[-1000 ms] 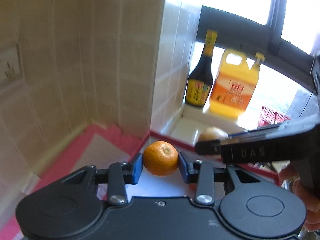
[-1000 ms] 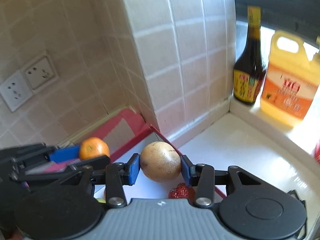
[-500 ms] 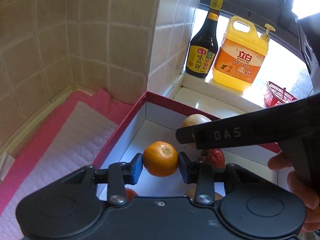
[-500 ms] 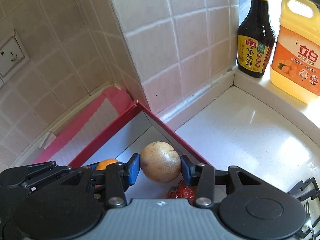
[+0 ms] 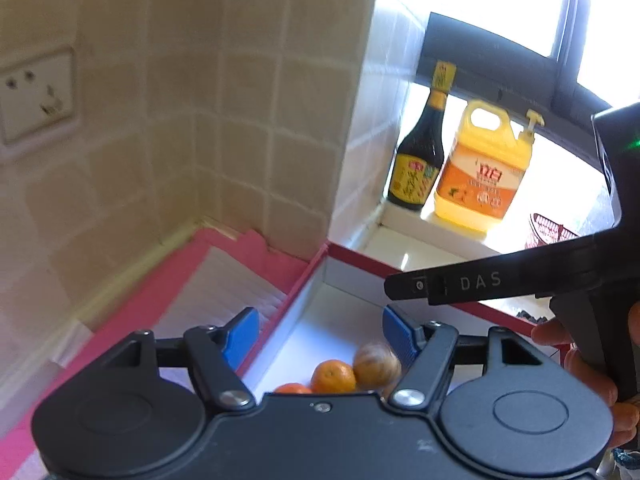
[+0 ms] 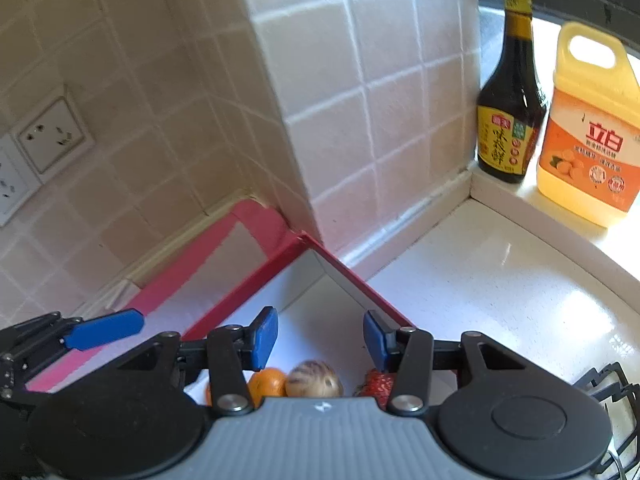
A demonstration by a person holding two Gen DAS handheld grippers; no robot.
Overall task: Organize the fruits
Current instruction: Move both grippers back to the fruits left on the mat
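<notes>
A red-rimmed white box [image 5: 352, 258] sits in the tiled corner; it also shows in the right wrist view [image 6: 348, 268]. Inside it lie an orange mandarin [image 5: 333, 376], a brownish round fruit [image 5: 376, 365] and a second mandarin [image 5: 292, 389]. The right wrist view shows the mandarin [image 6: 267, 381], the brownish fruit [image 6: 314, 379] and a red strawberry [image 6: 374, 384]. My left gripper [image 5: 320, 332] is open and empty above the box. My right gripper [image 6: 320, 338] is open and empty above the fruit; its body also shows in the left wrist view [image 5: 480, 282].
A dark sauce bottle [image 6: 510, 92] and a yellow detergent jug [image 6: 588, 128] stand on the window ledge. A pink mat [image 5: 192, 292] lies left of the box. Wall sockets [image 6: 52, 134] are on the tiles. A black stove grate [image 6: 612, 384] is at the right.
Both grippers opened and let go: the mandarin and the brownish fruit dropped into the box. Both grippers lifted and tilted back up.
</notes>
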